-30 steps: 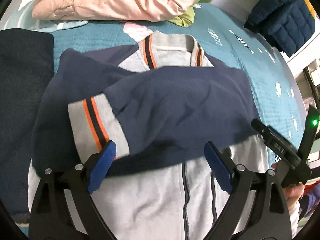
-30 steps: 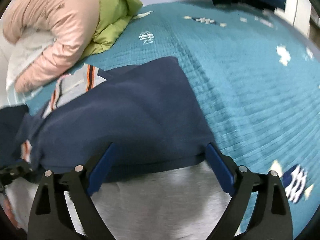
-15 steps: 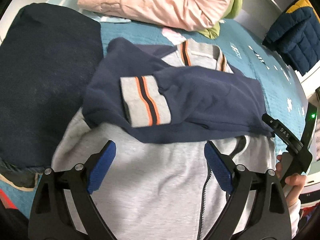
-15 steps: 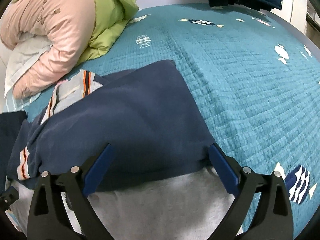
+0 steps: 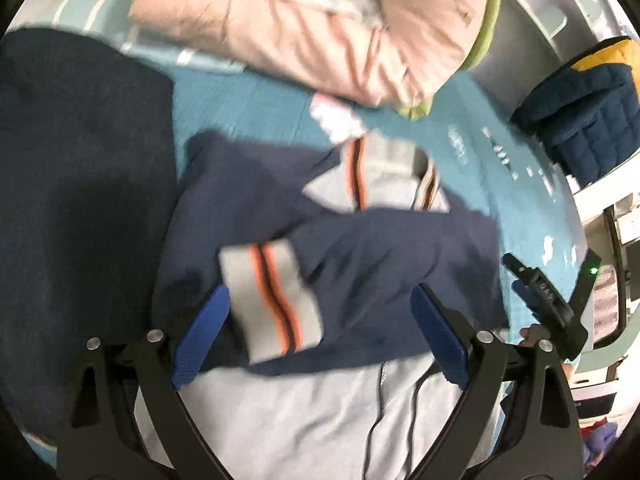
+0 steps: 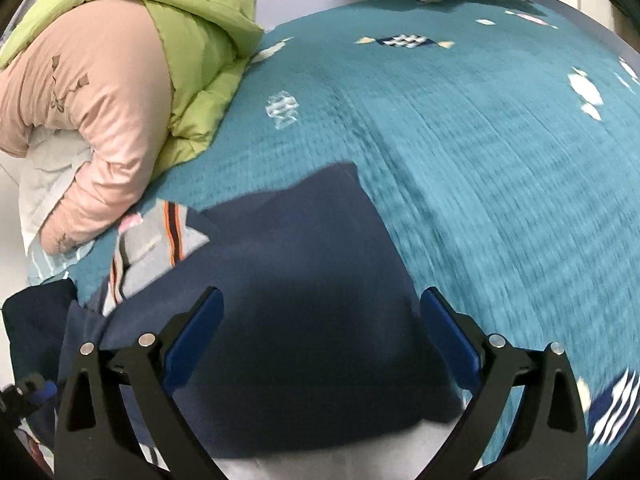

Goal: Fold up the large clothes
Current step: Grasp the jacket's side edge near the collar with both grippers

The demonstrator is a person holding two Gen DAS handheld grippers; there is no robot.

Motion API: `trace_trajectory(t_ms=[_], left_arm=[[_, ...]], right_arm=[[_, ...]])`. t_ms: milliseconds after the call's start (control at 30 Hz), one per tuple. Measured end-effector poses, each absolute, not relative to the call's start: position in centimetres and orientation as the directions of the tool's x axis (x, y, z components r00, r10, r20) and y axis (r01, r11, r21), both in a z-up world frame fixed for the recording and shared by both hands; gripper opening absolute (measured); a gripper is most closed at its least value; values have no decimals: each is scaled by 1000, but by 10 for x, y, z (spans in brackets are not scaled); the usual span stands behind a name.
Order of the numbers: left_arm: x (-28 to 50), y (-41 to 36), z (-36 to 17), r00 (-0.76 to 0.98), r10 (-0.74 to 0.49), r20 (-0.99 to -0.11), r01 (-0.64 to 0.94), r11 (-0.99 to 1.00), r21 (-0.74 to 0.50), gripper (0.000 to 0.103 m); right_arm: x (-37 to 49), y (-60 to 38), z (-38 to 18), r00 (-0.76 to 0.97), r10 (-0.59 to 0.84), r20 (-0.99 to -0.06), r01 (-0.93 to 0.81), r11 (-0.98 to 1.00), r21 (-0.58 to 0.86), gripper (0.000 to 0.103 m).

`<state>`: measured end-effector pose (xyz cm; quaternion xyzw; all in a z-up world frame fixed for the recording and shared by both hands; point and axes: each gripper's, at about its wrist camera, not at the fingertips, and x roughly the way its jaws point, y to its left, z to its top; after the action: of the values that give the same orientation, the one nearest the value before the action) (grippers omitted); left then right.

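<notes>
the grey-and-navy zip jacket [image 5: 304, 420] lies flat on the teal bed [image 6: 480, 160], both navy sleeves [image 6: 304, 280] crossed over its chest. left gripper [image 5: 320, 340] and right gripper [image 6: 320, 340] hover spread wide, empty. risk: snagging a loose sleeve undoes the fold.

We look steeply down, close, along each gripper's fingers at the navy-sleeved grey zip jacket [image 5: 360, 280] [image 6: 304, 312]; both views share it and the pink-and-green padded coat [image 5: 320, 28] [image 6: 112, 80] beyond.
</notes>
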<state>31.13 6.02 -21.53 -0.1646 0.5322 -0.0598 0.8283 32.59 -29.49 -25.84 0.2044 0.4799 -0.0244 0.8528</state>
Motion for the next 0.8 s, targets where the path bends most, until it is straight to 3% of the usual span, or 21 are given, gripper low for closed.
trace_trajectory(t_ms=[267,367,400,433,533,567,600,667,700,800], left_arm=[[383,49,-244,387,-83,-918,-90,988,-127,92],[398,58,-271,348,-97,-933,-141,978,-154,92],[401,61,-279,337,-93,-937,-157,976,-153,91],[403,63,-286,328,-86,-941,-174,973,-150,90],[405,62,-293,366,-14,-930,-178,980,-85,68],[404,60,-292,378,-11,-926,-158,984,-76,46],[403,58,-291,391,9,-921,-138,989,-49,31],[402,58,-287,398,3,-917,-133,990,-54,15],[400,57,-284,404,-4,-915,-123,991,-59,12],[394,55,-273,435,0,-901,-82,996,-40,10]], right_arm=[[388,-303,-261,469,167,-867,222,928,299,95],[407,-303,-275,408,178,-895,226,931,288,94],[413,-303,-282,386,185,-904,230,929,289,87],[416,-303,-286,375,197,-906,229,927,297,74],[422,-302,-299,348,140,-927,246,940,235,49],[422,-303,-300,353,127,-927,240,945,221,45],[420,-303,-300,357,113,-927,240,948,208,39],[413,-304,-295,373,113,-921,240,947,213,18],[411,-304,-292,382,116,-917,233,948,216,9],[398,-299,-276,425,92,-901,209,958,196,7]])
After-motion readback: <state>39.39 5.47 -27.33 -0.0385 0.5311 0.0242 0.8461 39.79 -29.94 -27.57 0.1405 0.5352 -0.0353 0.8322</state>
